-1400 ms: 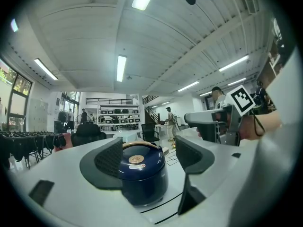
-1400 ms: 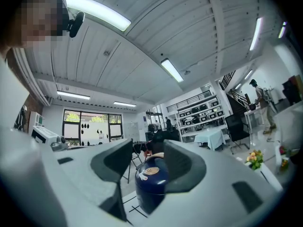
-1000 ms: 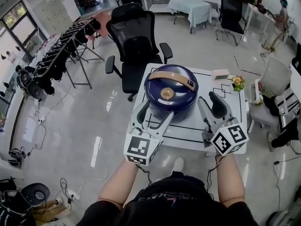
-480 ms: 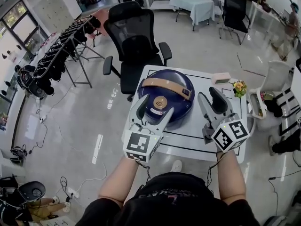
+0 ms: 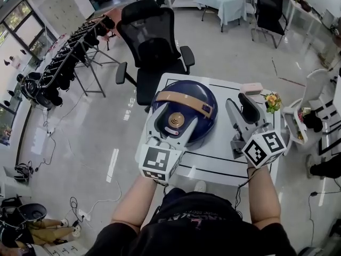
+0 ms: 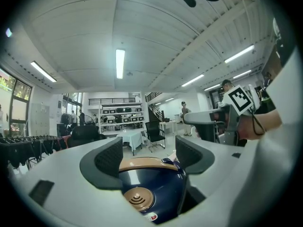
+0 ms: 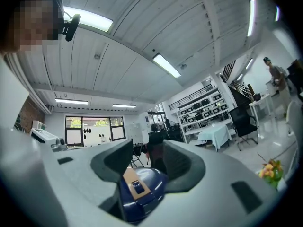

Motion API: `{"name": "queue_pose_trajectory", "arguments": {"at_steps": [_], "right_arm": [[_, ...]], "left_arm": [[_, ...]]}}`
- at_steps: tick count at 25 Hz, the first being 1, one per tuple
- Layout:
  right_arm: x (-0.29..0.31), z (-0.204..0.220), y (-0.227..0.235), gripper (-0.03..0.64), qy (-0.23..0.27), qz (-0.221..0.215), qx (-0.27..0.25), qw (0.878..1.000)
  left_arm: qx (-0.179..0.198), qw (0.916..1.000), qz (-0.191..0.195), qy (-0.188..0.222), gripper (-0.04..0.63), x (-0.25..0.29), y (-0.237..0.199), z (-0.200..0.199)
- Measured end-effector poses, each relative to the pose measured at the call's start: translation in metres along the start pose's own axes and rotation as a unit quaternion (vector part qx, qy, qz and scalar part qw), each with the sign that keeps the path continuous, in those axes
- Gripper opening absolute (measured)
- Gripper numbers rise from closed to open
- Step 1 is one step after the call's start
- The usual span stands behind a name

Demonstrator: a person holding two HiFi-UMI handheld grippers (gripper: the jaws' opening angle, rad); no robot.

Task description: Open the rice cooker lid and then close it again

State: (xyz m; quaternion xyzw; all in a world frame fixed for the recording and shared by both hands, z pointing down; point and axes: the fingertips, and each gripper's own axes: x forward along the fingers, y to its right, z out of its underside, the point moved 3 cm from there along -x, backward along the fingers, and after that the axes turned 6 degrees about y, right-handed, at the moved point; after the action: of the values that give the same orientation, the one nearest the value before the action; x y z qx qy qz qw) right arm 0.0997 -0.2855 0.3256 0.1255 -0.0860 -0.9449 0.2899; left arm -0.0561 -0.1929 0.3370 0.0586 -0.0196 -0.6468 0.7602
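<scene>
- A round dark blue rice cooker (image 5: 205, 122) with a tan handle sits on a small white table (image 5: 218, 164), lid shut.
- A black office chair (image 5: 152, 41) stands at the table's far side.
- A small pink box (image 5: 251, 88) and yellow flowers (image 5: 272, 100) sit at the far right.
- The left gripper (image 5: 171, 122) hangs over the lid, its 2 jaws wide apart, holding nothing.
- The right gripper (image 5: 242, 112) is just right of the cooker, jaws apart, empty.

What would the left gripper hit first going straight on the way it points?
Most likely the tan handle on the rice cooker lid, straight ahead between the left gripper's open jaws, though depth is hard to judge.
</scene>
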Motion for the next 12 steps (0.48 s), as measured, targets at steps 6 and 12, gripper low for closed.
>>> {"name": "queue_pose_trajectory", "arguments": {"at_steps": [6, 12], "right_arm": [[0.011, 0.005, 0.007, 0.192, -0.002, 0.005, 0.006, 1.0], [0.019, 0.012, 0.008, 0.19, 0.0, 0.024, 0.007, 1.0]], "left_arm": [[0.001, 1.0, 0.003, -0.006, 0.337, 0.01, -0.009, 0.004], [0.004, 0.9996, 0.028, -0.004, 0.337, 0.022, -0.021, 0.008]]}}
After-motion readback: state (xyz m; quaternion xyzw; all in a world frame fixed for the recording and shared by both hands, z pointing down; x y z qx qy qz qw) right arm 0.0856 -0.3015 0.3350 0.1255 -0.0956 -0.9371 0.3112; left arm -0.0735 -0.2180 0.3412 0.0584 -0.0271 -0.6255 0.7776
